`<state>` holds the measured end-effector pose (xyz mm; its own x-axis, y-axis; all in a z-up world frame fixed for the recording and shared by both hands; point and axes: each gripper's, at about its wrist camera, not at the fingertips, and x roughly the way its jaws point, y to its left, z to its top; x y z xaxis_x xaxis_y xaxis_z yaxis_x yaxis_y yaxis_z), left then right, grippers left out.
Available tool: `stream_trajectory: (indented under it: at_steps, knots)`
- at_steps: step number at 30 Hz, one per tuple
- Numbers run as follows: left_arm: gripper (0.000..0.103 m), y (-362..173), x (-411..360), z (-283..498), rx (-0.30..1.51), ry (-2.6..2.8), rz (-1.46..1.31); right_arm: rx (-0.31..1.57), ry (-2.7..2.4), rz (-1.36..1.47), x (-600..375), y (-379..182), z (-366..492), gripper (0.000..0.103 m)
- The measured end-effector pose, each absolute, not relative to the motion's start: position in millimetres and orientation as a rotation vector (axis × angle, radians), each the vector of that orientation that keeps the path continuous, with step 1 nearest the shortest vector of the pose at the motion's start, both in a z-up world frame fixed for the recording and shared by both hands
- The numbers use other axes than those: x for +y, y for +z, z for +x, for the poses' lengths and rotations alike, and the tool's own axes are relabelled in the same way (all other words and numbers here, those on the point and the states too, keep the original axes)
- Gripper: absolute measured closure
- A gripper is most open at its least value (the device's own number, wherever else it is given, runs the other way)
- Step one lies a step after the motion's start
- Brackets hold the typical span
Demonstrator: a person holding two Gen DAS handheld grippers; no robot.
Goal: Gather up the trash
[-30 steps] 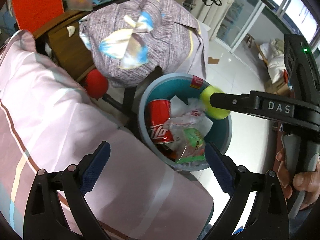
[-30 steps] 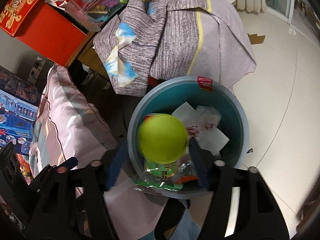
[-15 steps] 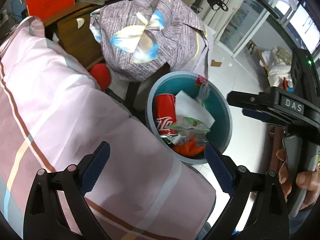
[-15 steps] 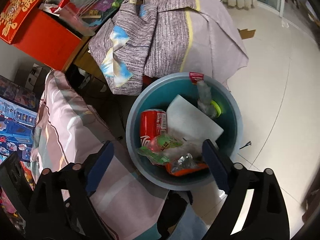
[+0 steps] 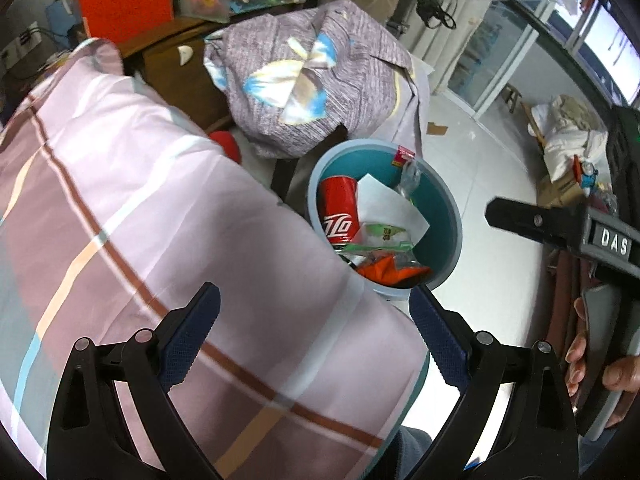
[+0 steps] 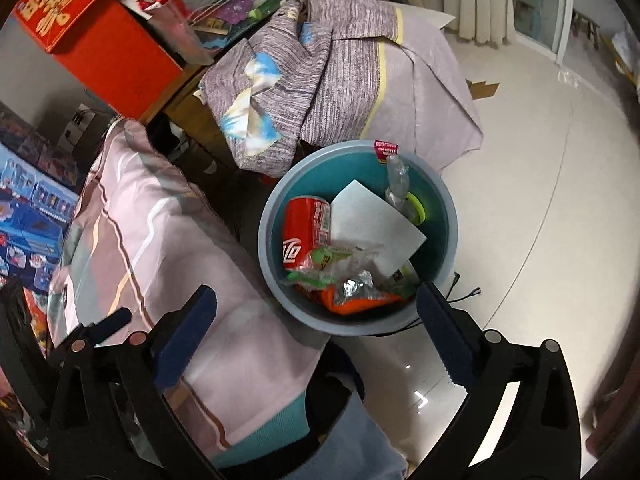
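Note:
A teal trash bin (image 5: 448, 216) (image 6: 444, 196) stands on the floor beside the bed. It holds a red cola can (image 5: 338, 214) (image 6: 302, 236), white paper (image 6: 372, 224), green and orange wrappers (image 6: 352, 292), and a yellow-green ball (image 6: 416, 208) mostly hidden under a clear plastic bottle (image 6: 396, 184). My left gripper (image 5: 314, 334) is open and empty above the pink bedding. My right gripper (image 6: 316, 334) is open and empty, held above the bin's near rim. Its fingers (image 5: 536, 222) also show in the left wrist view, to the right of the bin.
A pink striped duvet (image 5: 140, 220) (image 6: 160, 240) covers the bed on the left. A purple-grey cloth (image 5: 312, 80) (image 6: 340, 80) drapes over a chair behind the bin. A red box (image 6: 92, 32) sits on the wooden desk. Pale tiled floor (image 6: 540, 200) lies to the right.
The right gripper opened and let the yellow-green ball drop into the bin, then drew back. The left gripper pulled back over the bed.

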<state>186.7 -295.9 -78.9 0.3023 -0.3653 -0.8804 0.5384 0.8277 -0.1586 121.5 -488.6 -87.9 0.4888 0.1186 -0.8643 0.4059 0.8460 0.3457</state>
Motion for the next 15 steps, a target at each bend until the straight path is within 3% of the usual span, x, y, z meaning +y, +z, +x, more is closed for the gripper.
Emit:
stream_trajectory:
  at_steps: [15]
  knots:
    - [0.004, -42, -252, 133, 1.014, -0.503, 0.17, 1.0, -0.183, 0.364, -443, -52, 60, 0.007]
